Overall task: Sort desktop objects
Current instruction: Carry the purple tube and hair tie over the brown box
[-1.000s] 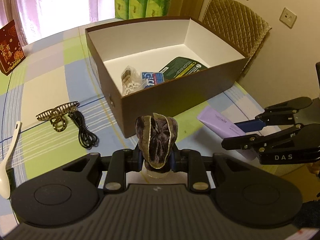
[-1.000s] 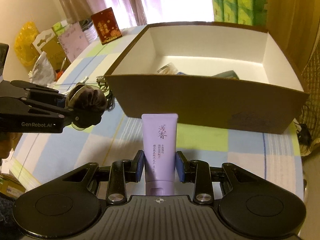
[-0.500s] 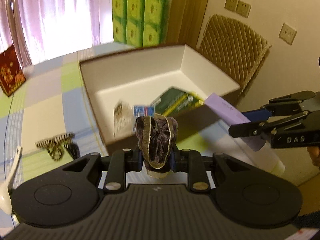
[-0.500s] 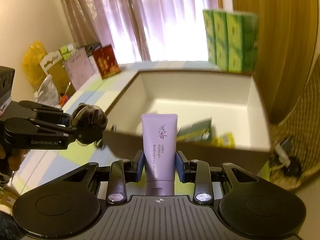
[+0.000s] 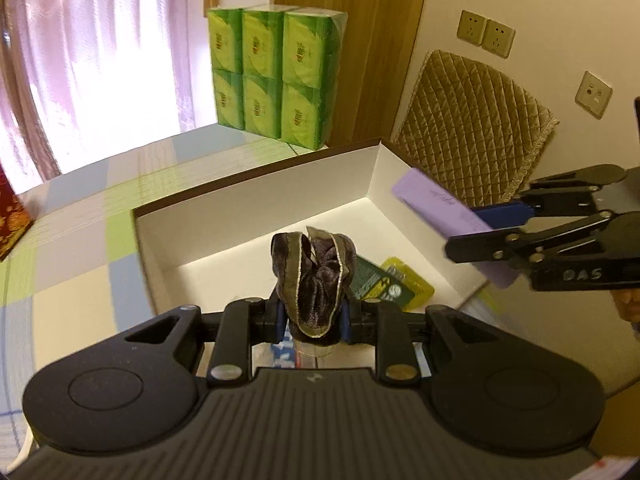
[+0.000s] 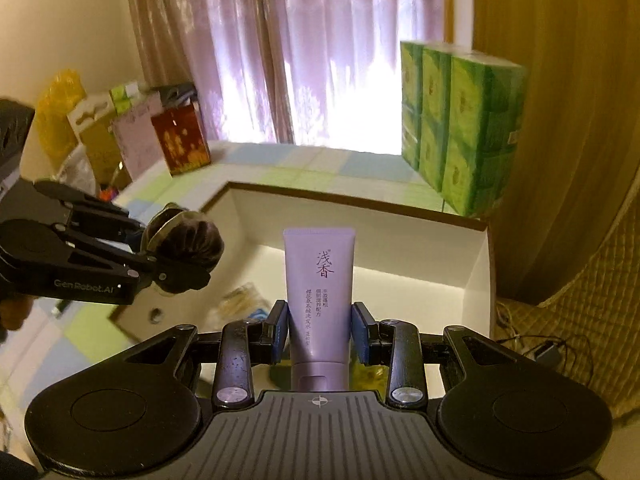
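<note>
Since a second ago, both grippers have been carried from in front of the box (image 5: 256, 216) to above its open top, and the hair claw, cable and spoon on the tabletop (image 5: 72, 264) have dropped out of the left view.

The scrunchie (image 5: 314, 284) is being pinched between the pads of the left gripper (image 5: 313, 318), held over the box near its front wall. The tube (image 6: 319, 296) is being clamped cap-down by the right gripper (image 6: 320, 334), upright over the box near its right wall.

Much of the box floor is being hidden by the gripper bodies. A green packet (image 5: 374, 284) and a yellow packet (image 5: 412, 284) are being partly covered by the scrunchie; a blue-and-white item under the left gripper is too cut off to name. In the right view the things on the box floor are blurred and cannot be made out. The front wall of the box is being hidden in both views.

A stack of green tissue packs (image 5: 276, 76) is standing at the far edge of the tabletop, just behind the box. A red box (image 6: 180, 144) is standing near the far left corner, with bags (image 6: 60, 120) beside it. A quilted chair back (image 5: 468, 124) is showing beyond the right edge.
</note>
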`<state>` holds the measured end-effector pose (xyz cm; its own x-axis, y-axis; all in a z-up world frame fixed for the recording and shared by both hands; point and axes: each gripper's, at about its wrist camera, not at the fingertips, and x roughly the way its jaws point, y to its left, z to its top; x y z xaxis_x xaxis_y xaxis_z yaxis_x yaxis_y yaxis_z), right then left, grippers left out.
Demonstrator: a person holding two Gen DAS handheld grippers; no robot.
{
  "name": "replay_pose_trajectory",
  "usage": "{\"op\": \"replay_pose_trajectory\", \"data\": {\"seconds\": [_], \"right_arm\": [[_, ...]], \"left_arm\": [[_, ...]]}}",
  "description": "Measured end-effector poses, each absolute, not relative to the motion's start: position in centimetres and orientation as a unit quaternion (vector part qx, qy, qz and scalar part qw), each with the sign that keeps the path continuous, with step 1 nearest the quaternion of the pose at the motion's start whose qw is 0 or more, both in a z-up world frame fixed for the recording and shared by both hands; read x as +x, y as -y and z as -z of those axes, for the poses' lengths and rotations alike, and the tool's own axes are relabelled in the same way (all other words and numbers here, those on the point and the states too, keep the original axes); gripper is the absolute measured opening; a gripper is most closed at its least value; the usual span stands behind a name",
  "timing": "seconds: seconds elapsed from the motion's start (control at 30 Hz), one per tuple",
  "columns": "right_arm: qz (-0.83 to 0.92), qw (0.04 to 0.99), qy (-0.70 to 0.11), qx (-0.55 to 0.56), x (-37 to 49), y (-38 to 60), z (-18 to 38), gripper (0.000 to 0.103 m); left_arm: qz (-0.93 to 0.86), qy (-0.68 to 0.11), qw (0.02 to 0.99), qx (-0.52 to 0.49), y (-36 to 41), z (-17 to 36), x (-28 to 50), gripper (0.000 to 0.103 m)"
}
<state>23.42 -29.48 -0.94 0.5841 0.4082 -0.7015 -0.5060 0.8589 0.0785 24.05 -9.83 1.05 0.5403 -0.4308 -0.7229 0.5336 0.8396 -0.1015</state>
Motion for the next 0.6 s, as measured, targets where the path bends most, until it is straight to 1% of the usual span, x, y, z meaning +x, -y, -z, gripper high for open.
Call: {"op": "replay_pose_trajectory", "data": {"seconds": [0.33, 0.6], "right_arm": [[-0.257, 0.854, -0.439, -0.107, 31.3, 29.4, 5.8, 0.031], [-0.261, 0.831, -0.471, -0.14, 34.9, 28.8, 9.0, 0.031]], "left_arm": [[0.267, -0.444, 0.851, 0.086, 13.8, 3.0, 31.4, 0.021], [0.257, -0.478, 0.833, 0.106, 15.6, 6.9, 35.4, 0.021]]}}
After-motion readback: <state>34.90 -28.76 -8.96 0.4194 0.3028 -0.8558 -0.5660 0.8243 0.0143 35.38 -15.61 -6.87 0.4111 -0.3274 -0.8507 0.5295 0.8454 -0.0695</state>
